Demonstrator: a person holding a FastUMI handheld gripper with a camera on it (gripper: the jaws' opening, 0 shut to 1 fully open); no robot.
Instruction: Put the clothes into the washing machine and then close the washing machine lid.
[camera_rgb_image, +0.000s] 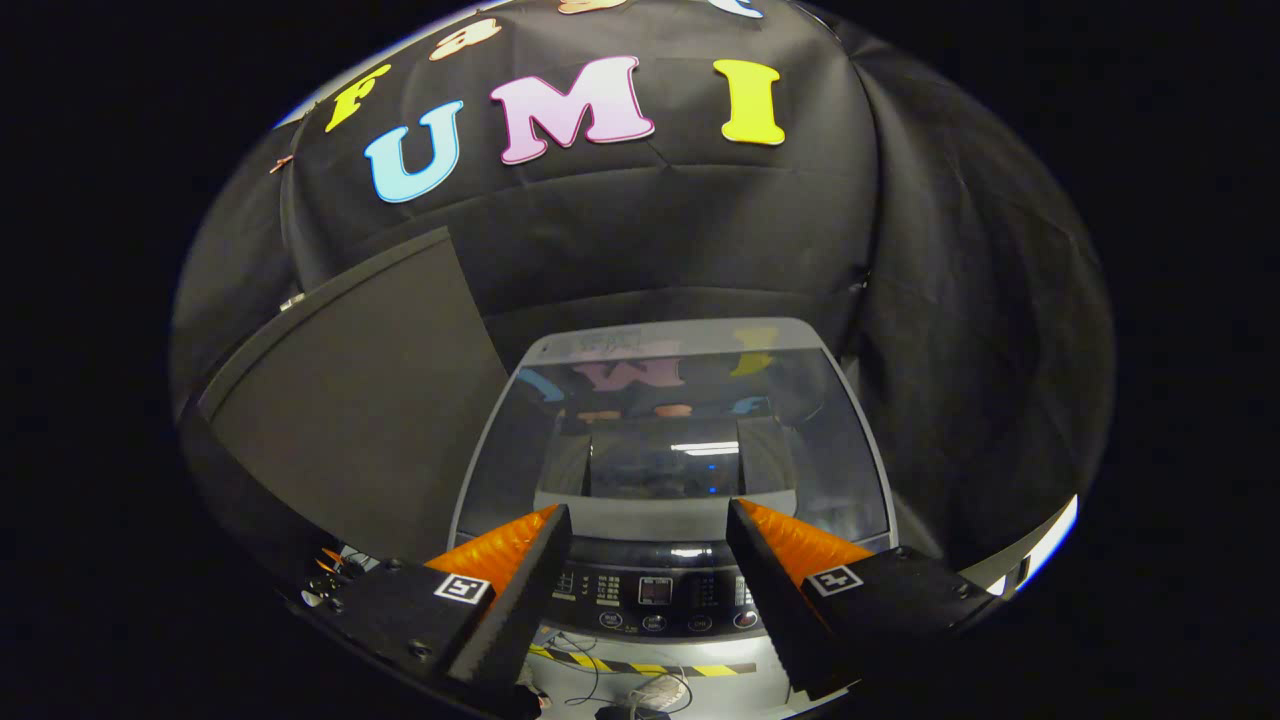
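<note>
A grey top-loading washing machine (560, 360) stands just ahead of and below my fingers. Its glass lid (680, 420) lies flat and shut, mirroring the wall behind. The control panel (655, 590) with round buttons sits between my fingertips, at the machine's near edge. My gripper (650, 520) hovers above that near edge, open, with nothing between its orange and black fingers (520, 550). I see no clothes in this view.
A large dark grey board (350, 400) leans beside the machine on the left. Black cloth walls close in behind and to the right. On the floor below the panel lie black-and-yellow tape (640, 665) and loose cables (600, 685).
</note>
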